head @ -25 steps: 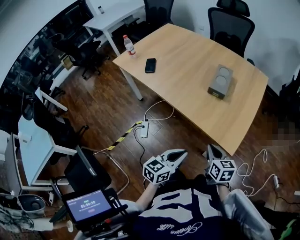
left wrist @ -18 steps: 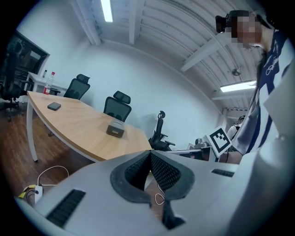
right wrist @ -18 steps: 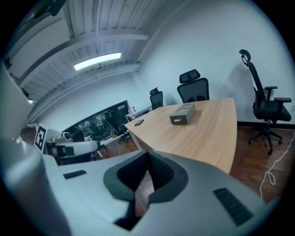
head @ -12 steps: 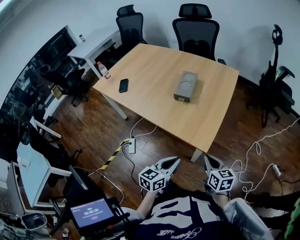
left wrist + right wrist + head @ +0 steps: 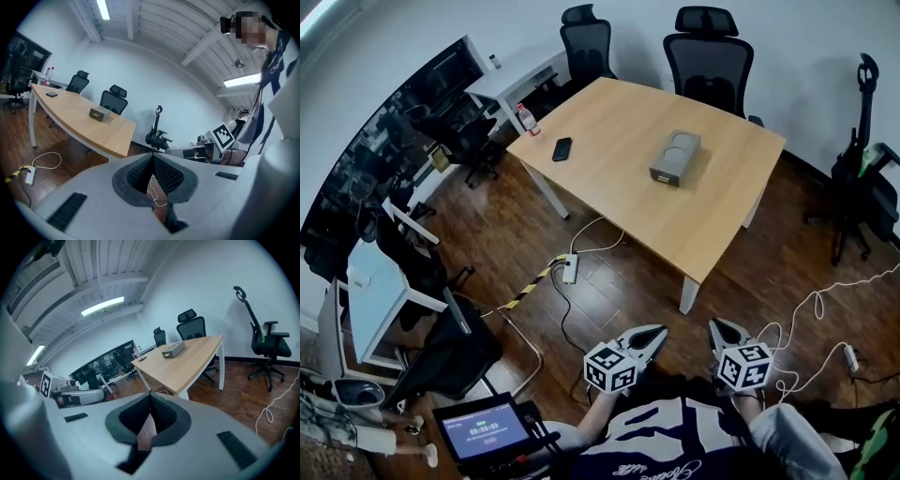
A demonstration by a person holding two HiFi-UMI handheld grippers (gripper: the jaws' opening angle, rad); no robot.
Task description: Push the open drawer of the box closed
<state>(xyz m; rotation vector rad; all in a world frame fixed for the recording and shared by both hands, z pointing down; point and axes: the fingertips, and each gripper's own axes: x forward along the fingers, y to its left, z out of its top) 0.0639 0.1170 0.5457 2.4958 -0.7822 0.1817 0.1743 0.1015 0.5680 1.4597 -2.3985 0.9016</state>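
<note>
A small grey box (image 5: 675, 157) with two round recesses on top sits near the middle of the wooden table (image 5: 712, 216); it also shows as the box (image 5: 99, 114) and the box (image 5: 172, 350) in the gripper views. It is too small to tell how far its drawer stands out. My left gripper (image 5: 654, 335) and right gripper (image 5: 715, 325) are held low in front of the person's body, over the floor and well short of the table. Both are shut with tips together and hold nothing: left gripper (image 5: 152, 154), right gripper (image 5: 150, 393).
A black phone (image 5: 562, 148) and a water bottle (image 5: 525, 117) lie at the table's far left end. Two black office chairs (image 5: 709, 56) stand behind the table. A power strip (image 5: 570, 272) and white cables (image 5: 806, 314) lie on the wood floor between me and the table.
The head view has pulled back and swung: the table and box now sit farther away and higher in the frame. Both grippers stay shut, low by the body.
</note>
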